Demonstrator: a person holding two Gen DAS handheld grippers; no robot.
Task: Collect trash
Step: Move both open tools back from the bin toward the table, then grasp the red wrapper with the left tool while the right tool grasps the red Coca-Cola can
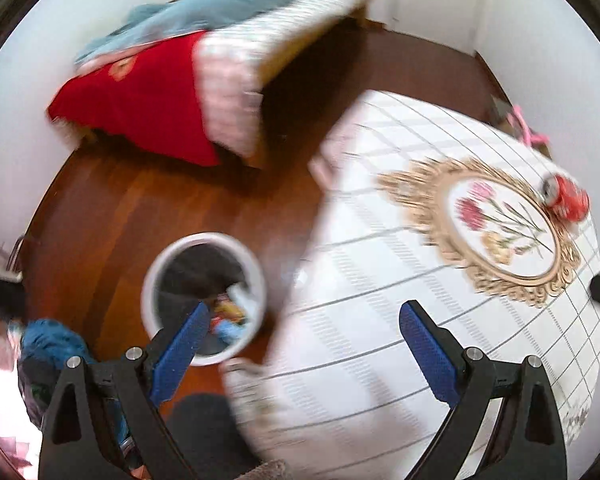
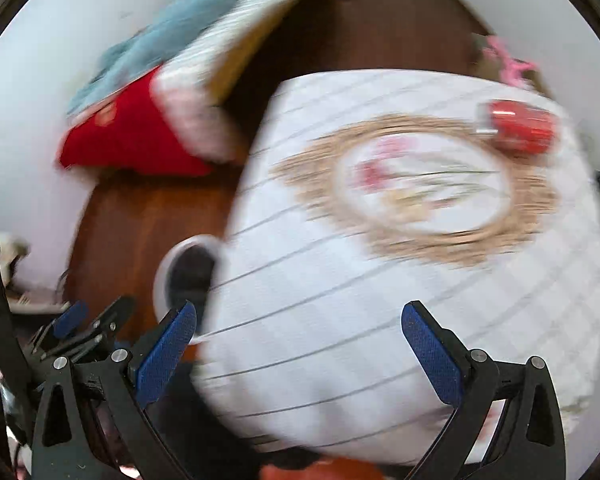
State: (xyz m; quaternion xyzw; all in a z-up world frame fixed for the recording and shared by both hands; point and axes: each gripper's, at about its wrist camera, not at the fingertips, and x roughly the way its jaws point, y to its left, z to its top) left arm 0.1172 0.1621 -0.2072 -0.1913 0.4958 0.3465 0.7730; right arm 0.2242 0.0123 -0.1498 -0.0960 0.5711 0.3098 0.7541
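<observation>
A crushed red soda can (image 1: 567, 197) lies on its side at the far right of a table with a white gridded cloth (image 1: 380, 320); it also shows in the right wrist view (image 2: 520, 126). A white round trash bin (image 1: 204, 295) with colourful litter inside stands on the wooden floor left of the table; its rim shows in the right wrist view (image 2: 168, 268). My left gripper (image 1: 304, 344) is open and empty, above the bin and the table's left edge. My right gripper (image 2: 300, 344) is open and empty over the table's near part. The left gripper (image 2: 80, 328) shows at lower left there.
A bed (image 1: 204, 80) with a red cloth and blue blanket stands at the back left. A pink object (image 1: 528, 128) lies beyond the table. A blue bundle (image 1: 48, 344) sits on the floor at lower left. The cloth has a gold-framed flower print (image 1: 500, 228).
</observation>
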